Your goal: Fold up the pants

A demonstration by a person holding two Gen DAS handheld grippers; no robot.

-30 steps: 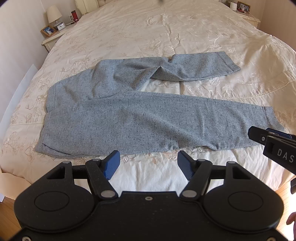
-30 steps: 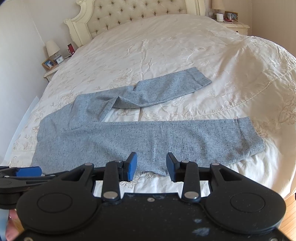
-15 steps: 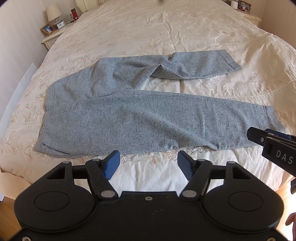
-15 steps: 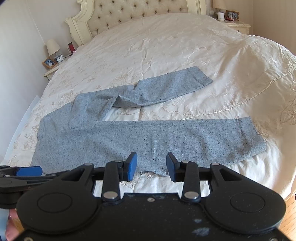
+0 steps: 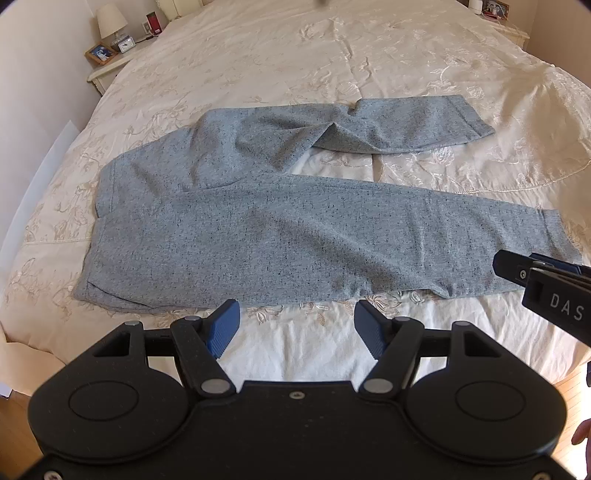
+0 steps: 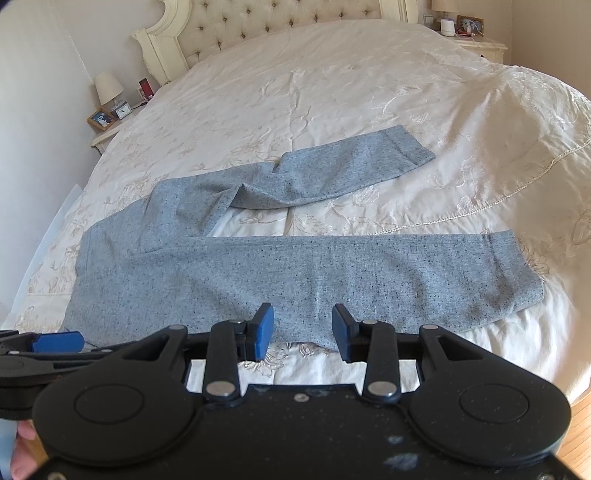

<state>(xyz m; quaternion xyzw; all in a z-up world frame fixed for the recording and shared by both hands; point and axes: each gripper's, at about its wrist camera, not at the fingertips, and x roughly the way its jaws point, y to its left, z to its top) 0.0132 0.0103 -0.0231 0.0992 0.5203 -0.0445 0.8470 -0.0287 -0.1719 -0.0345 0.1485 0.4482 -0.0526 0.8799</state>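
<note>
Grey speckled pants [image 5: 280, 236] lie spread on the cream bedspread, waistband at the left, both legs running right. The far leg [image 5: 388, 125] is creased and bent near the knee; the near leg [image 6: 369, 269] lies flat. My left gripper [image 5: 295, 325] hovers open just before the pants' near edge, nothing between its blue pads. My right gripper [image 6: 303, 332] stands open over the near leg's lower edge, also with nothing between its pads. Each gripper shows at the side of the other's view: the right one [image 5: 546, 280] by the near cuff, the left one [image 6: 55, 343] by the waistband.
The bed [image 6: 332, 92] has a tufted headboard [image 6: 277, 22] at the back. A nightstand [image 5: 110, 62] with a lamp, clock and photo frame stands at the left; another nightstand [image 6: 476, 40] sits at the right. Wooden floor [image 6: 576, 435] shows past the bed's near corner.
Both views have crept slightly closer to the pants; the pants lie as before and both grippers stay open.
</note>
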